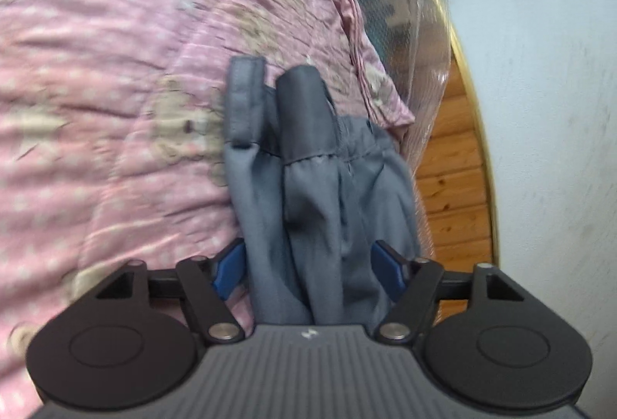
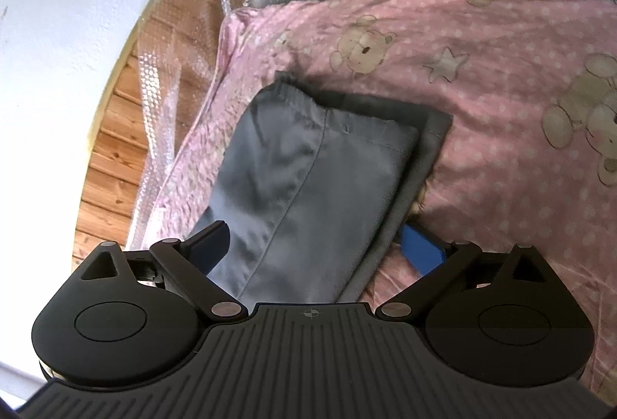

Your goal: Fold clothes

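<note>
The grey trousers (image 2: 308, 180) lie folded on the pink bedsheet (image 2: 501, 110): light, limp, sure to sag. Both hand-held grippers, left (image 1: 308, 268) and right (image 2: 324, 245), straddle them with jaws apart; hems give firmest hold.

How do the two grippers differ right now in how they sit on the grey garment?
The left gripper straddles a bunched, gathered part of the grey garment; the right gripper straddles a flat, folded part. The left gripper's jaws stand narrower than the right gripper's. Both are open, with cloth between their blue pads, over the pink bedsheet.
</note>
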{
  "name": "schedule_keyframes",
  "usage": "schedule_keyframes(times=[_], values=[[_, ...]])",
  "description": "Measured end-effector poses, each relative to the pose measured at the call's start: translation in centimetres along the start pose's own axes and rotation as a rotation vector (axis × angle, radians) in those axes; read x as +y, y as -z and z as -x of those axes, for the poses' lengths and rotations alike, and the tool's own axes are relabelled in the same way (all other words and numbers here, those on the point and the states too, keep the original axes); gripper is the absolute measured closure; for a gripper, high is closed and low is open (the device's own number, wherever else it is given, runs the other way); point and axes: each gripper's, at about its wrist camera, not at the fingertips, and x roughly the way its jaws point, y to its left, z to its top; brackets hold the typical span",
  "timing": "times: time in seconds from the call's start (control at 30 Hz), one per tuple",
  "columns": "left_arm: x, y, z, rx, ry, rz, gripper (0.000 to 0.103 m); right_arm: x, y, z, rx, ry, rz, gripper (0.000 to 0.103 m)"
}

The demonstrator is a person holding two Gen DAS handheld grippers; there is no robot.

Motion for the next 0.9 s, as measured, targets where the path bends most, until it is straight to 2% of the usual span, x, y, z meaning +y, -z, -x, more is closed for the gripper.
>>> schedule_keyframes(times=[0.03,0.07,0.1,0.13,0.17,0.2,0.23,0.27,0.33,0.5,0.7,0.8,0.9], values=[[-0.4,-0.2,-0.4,0.009,-0.011,-0.018,0.045,0.2,-0.1,-0.3,-0.007,0.005,0.001,0.006],[-0.8,-0.3,-0.8,0.016,-0.018,-0.04,0.049,0.3,-0.4,-0.7,-0.015,0.0,-0.007,0.013],[-1.3,-0.4,-1.2,0.024,-0.024,-0.062,0.06,0.4,-0.6,-1.1,-0.023,-0.008,-0.018,0.018],[-1.7,-0.5,-1.6,0.031,-0.053,-0.087,0.077,0.5,-0.7,-1.5,-0.029,-0.009,-0.026,0.024],[-2.1,-0.5,-2.0,0.038,-0.083,-0.112,0.089,0.6,-0.7,-1.7,-0.031,0.013,-0.022,0.029],[-2.5,-0.5,-2.1,0.045,-0.126,-0.142,0.097,0.7,-0.8,-1.9,-0.032,0.04,-0.014,0.053],[-2.8,-0.4,-2.0,0.046,-0.14,-0.165,0.099,0.9,-0.8,-2.0,-0.033,0.068,-0.006,0.09],[-3.2,-0.3,-1.9,0.046,-0.154,-0.189,0.099,1.0,-0.9,-2.2,-0.034,0.095,0.002,0.098],[-4.2,-0.1,-0.7,0.028,-0.144,-0.208,0.1,1.4,-0.9,-1.2,-0.057,0.103,0.025,0.103],[-8.6,0.1,4.6,-0.028,-0.063,-0.236,0.1,5.2,-1.3,2.9,-0.104,0.063,0.154,0.103],[-19.2,-2.9,11.5,-0.143,0.02,-0.278,0.1,11.3,-3.0,7.9,-0.102,0.03,0.284,0.103],[-26.6,-5.9,9.1,-0.151,-0.017,-0.313,0.1,15.0,-4.4,8.7,-0.069,0.038,0.37,0.103],[-32.0,-8.5,0.5,-0.076,-0.156,-0.364,0.1,18.6,-5.9,5.8,-0.001,0.086,0.43,0.103]])
